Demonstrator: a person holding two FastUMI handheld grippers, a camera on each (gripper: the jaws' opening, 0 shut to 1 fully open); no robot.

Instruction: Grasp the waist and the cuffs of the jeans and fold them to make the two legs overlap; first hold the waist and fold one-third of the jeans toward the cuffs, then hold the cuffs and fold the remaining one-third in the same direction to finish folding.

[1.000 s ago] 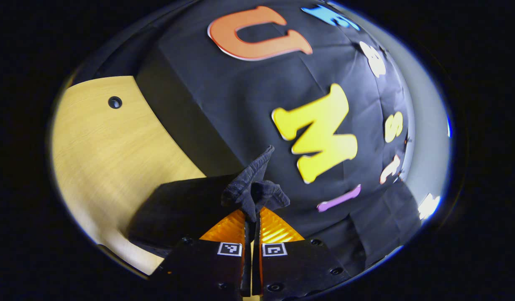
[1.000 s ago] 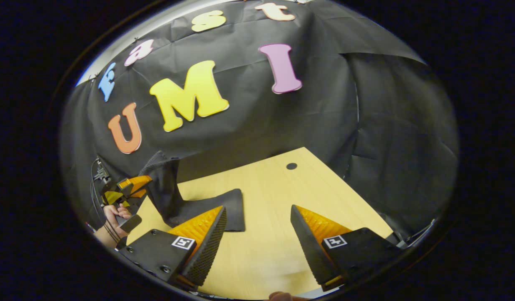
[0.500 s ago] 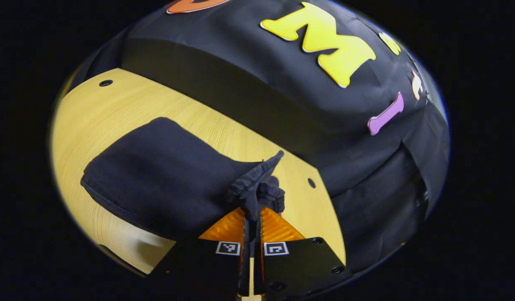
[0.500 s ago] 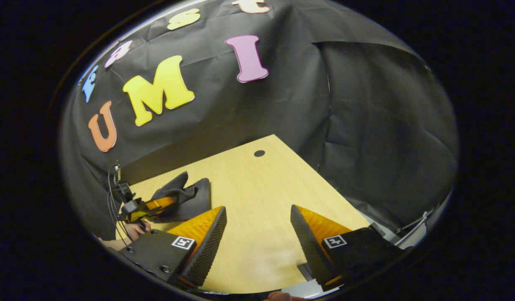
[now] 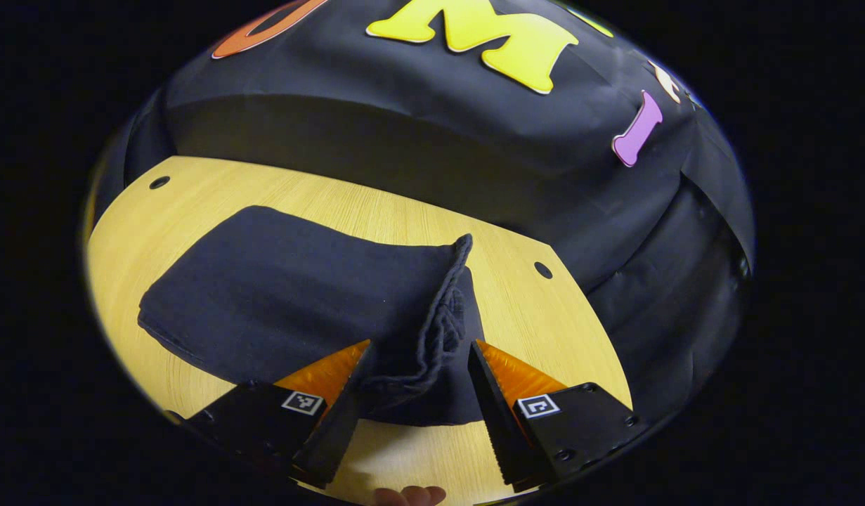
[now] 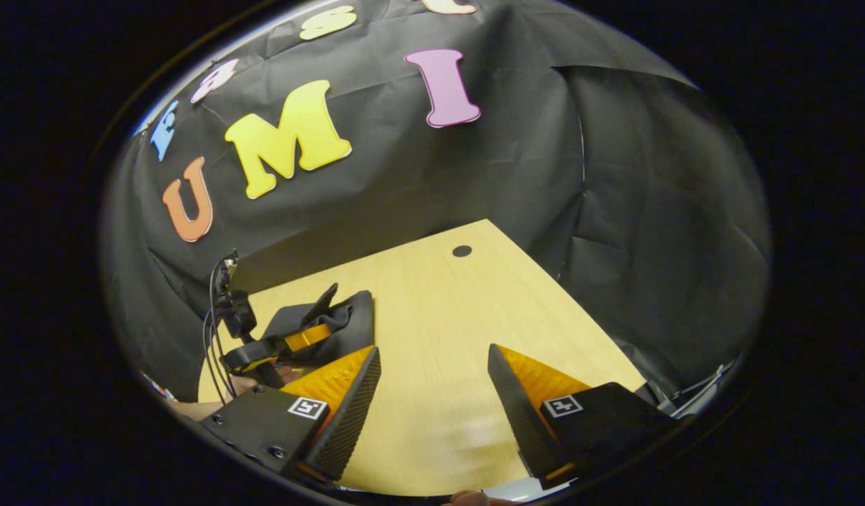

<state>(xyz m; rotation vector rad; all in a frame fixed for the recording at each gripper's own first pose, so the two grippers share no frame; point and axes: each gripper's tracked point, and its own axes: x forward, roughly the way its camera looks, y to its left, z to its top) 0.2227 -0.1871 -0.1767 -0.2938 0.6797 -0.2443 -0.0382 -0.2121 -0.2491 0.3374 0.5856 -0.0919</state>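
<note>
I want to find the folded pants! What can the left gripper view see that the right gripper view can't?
The left gripper view looks down on the whole folded jeans, with a frayed edge between the open left tool. The right gripper view shows the open right tool over bare table, plus the left tool and its cables from farther off beside the jeans. Both share the wooden table, a hole in it, and the jeans.

Left gripper view close above jeans [image 5: 284, 295], right gripper view farther back, both sharing table [image 6: 446, 316]
</note>
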